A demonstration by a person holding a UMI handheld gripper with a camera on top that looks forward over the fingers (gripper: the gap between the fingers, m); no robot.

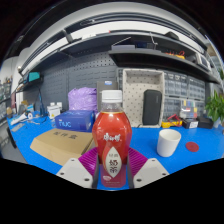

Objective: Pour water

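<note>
In the gripper view your gripper (112, 170) is clamped on the red bottle (112, 143), both purple pads (90, 160) pressing its sides, and the bottle is upright w/ white cap on. The white cup (168, 142) stands on the blue table (150, 150), to the right and just beyond the fingers; a cardboard box (60, 146) lies to the left.

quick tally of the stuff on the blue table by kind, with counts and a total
bottle: 1, red drink, white cap, between the tool fingers
cup: 1, white
cardboard box: 1, lying flat
blue box: 1
purple bag: 1
plant: 1
red lid: 1, flat beside the cup
total: 7
</note>
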